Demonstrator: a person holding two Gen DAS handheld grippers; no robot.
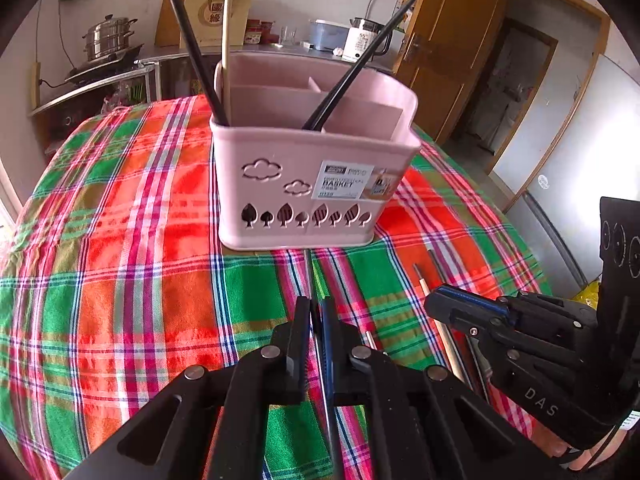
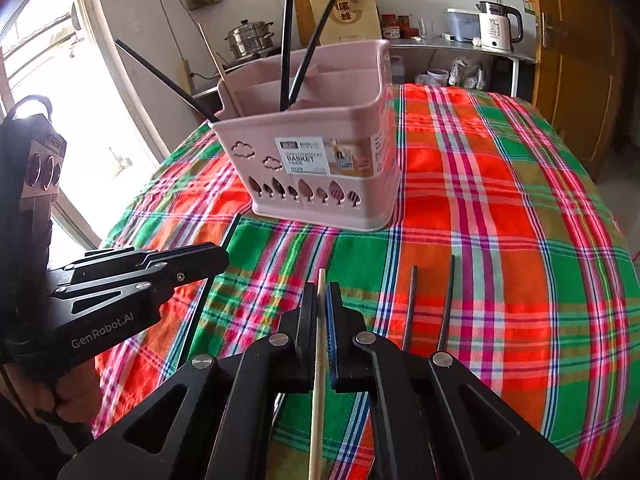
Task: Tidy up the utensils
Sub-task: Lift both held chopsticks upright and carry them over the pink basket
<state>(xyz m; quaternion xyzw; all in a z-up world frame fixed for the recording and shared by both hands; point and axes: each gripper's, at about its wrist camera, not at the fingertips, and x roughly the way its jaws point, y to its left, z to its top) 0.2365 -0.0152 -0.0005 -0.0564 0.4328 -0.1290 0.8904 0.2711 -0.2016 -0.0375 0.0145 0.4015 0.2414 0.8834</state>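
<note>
A pink utensil basket stands on the plaid tablecloth, also in the right wrist view. Black chopsticks and a pale wooden one stand in it. My left gripper is shut on a thin dark chopstick, just in front of the basket. My right gripper is shut on a pale wooden chopstick. The right gripper also shows in the left wrist view, and the left gripper in the right wrist view. Two dark chopsticks lie on the cloth at the right.
The round table with plaid cloth fills the view. Behind it a metal shelf carries a steel pot, and a counter holds a kettle and jars. A wooden door is at the right.
</note>
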